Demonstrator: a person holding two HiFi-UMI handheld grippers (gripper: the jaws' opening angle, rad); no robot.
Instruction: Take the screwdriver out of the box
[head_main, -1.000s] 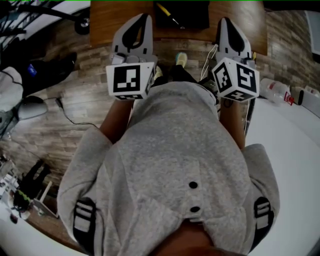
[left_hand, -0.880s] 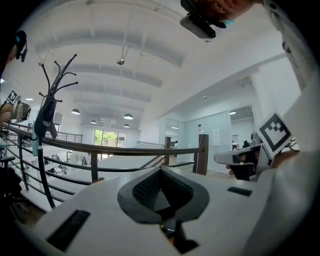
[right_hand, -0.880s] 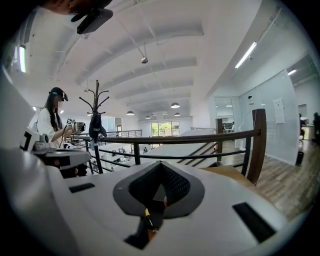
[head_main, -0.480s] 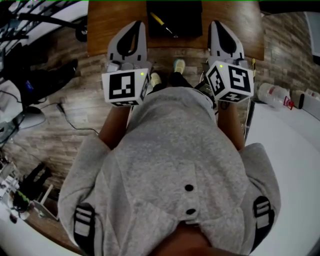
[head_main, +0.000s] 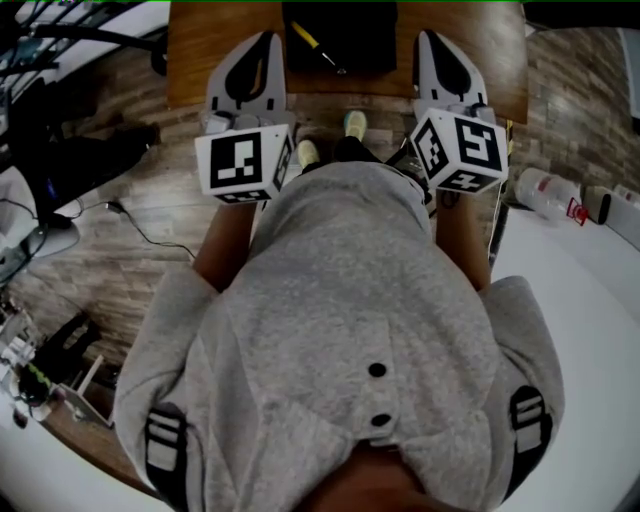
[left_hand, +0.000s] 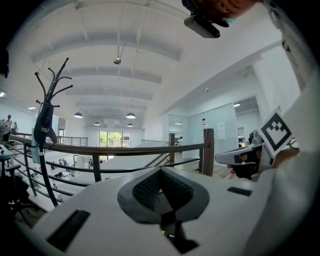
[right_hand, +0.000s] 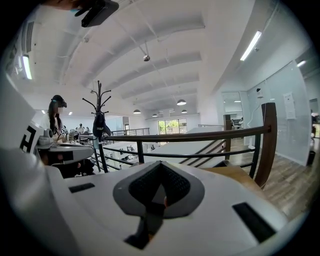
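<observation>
Versus the earlier frames: both grippers are sitting farther forward, over the bench (head_main: 190, 62) and flanking the black box (head_main: 370, 40).

The left gripper (head_main: 265, 40) and right gripper (head_main: 429, 38) are both keeping their jaws pressed together, gripping nothing.

The screwdriver (head_main: 318, 50) is lying slantwise in the box, untouched.

The top edge is cutting off the box's far side. Both gripper views are showing only a railing (left_hand: 125, 149) and ceiling.

Bare wood is showing outboard of each gripper.

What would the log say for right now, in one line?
stage: before grasp | left hand-held gripper: shut, empty | right hand-held gripper: shut, empty | screwdriver: in black box on table, untouched
</observation>
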